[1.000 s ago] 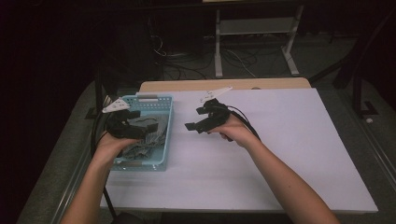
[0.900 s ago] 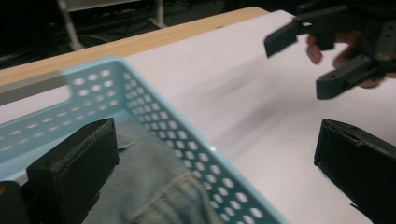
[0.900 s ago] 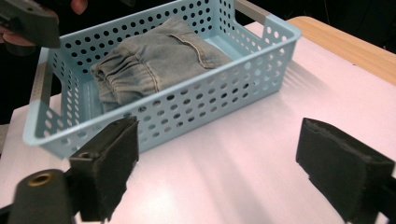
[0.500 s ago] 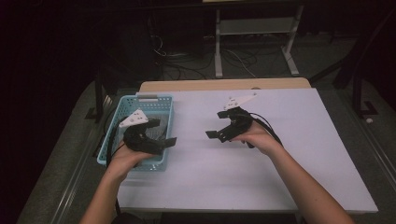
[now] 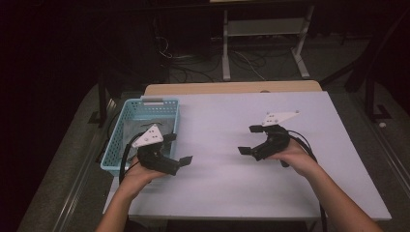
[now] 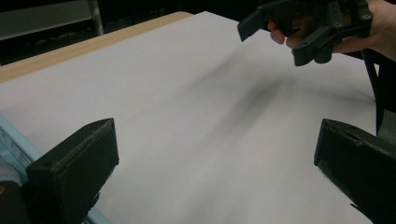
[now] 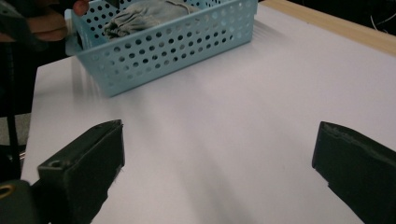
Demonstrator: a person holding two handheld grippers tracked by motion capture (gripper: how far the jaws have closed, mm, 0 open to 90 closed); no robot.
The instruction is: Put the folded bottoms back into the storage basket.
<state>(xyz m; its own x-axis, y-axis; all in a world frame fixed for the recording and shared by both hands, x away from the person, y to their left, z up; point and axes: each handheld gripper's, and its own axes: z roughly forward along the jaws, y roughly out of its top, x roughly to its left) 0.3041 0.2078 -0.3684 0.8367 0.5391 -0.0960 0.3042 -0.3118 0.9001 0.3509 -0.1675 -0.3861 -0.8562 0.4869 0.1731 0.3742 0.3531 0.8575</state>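
Both hand-held grippers, left [image 5: 180,149] and right [image 5: 249,140], gape empty over the bare surface [image 5: 217,183]; the right one's jaws have just been opening, and the blue basket [image 5: 126,112] holding grey cloth [image 7: 144,14] sits beside the left.

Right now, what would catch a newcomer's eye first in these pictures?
The light blue basket at the white table's left edge, with a grey cloth bunched inside. Then the two hand-held tools over the bare tabletop: the left gripper beside the basket, the right gripper toward the middle, both open and empty.

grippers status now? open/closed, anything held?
Left gripper: open, nothing between the jaws.
Right gripper: open, jaws have just been opening, nothing between them.
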